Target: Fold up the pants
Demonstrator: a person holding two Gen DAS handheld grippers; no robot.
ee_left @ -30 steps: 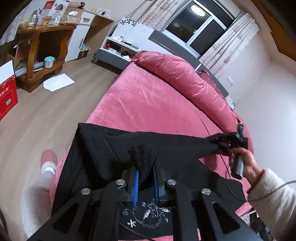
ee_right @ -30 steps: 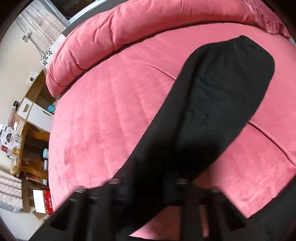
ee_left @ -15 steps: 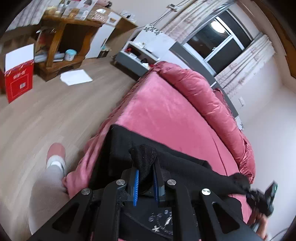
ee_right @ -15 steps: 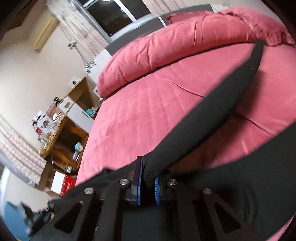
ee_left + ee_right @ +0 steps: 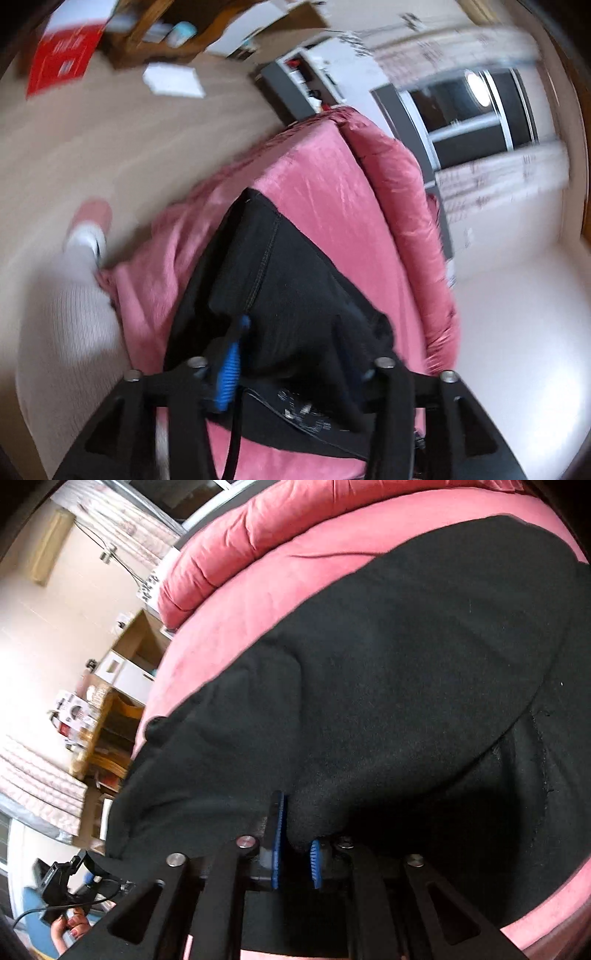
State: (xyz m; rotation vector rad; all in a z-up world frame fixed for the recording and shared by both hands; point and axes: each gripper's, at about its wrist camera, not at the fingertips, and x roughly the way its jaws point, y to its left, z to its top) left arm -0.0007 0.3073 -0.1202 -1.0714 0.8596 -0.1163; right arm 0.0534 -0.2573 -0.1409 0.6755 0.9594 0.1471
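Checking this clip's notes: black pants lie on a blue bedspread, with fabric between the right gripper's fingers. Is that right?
Not quite: the bedspread is pink, not blue, as both wrist views show. The rest holds: the black pants lie on it, with fabric between the right gripper's opening jaws.

1 pants (image 5: 406,664), 1 bed (image 5: 332,192)

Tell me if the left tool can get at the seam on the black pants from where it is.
Probably yes. The seam runs bare along the top layer of the black pants, straight ahead of the left tool, whose jaws are opening over that cloth; nothing lies between.
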